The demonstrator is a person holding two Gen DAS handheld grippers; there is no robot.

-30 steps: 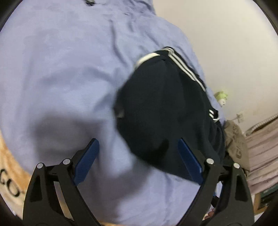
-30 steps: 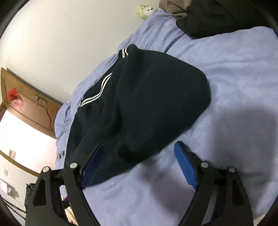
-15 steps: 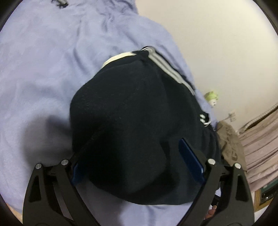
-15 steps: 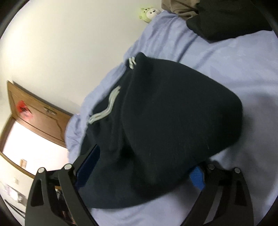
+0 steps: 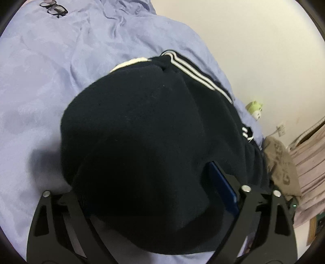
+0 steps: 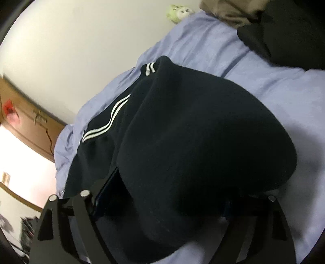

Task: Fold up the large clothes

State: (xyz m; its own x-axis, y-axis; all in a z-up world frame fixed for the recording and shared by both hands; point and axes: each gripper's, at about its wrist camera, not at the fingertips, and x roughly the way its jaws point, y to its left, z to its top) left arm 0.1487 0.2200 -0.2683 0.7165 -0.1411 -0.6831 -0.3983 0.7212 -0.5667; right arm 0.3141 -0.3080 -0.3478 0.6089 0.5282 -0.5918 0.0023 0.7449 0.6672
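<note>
A dark navy garment [image 5: 146, 142] with white side stripes [image 5: 195, 75] lies folded on a lavender bedsheet [image 5: 40, 81]. It also fills the right wrist view [image 6: 193, 146], its stripes [image 6: 109, 121] at the upper left. My left gripper [image 5: 146, 195] is open, its jaws wide on either side of the garment's near edge; the left pad is hidden by the cloth, the right blue pad [image 5: 223, 186] shows. My right gripper [image 6: 162, 199] is open too, straddling the garment's near edge, with both pads mostly hidden by fabric.
A white wall runs along the bed's far side. A small green plush toy [image 5: 255, 107] sits by the wall, also in the right wrist view [image 6: 178, 11]. Other clothes [image 6: 284, 26] are piled at the bed's end. Eyeglasses [image 5: 53, 9] lie on the sheet. A wooden headboard [image 6: 26, 121] is at left.
Both grippers have moved forward over the garment's near edge, so it now lies between their open jaws and fills most of each view.
</note>
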